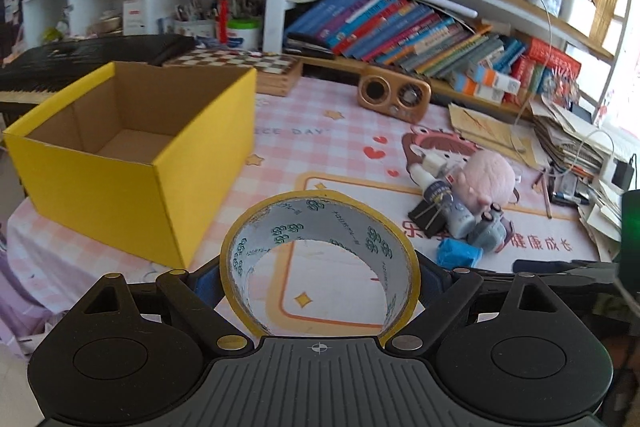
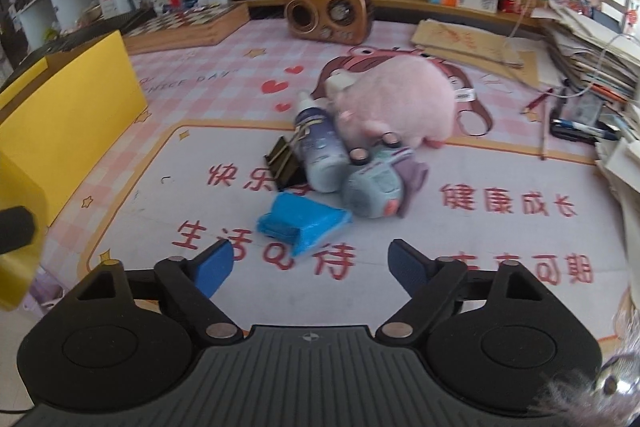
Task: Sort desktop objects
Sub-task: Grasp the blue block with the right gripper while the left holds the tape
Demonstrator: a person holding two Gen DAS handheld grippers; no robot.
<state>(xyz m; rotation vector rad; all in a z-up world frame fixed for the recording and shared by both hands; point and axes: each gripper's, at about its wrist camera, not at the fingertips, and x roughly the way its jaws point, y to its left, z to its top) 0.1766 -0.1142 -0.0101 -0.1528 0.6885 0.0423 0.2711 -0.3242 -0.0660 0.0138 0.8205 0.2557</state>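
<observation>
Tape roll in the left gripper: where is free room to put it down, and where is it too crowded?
The yellow box looks empty inside. The mat is bare between the box and the blue packet. It is crowded around the pink plush, bottle and binder clip, and by the paper stacks.

A home study or child's room. Crowded bookshelves (image 1: 400, 27) line the wall behind a desk with a cartoon mat (image 2: 400, 227). A plush toy (image 2: 400, 99), chessboard (image 1: 248, 61) and keyboard (image 1: 80, 55) sit there.
</observation>
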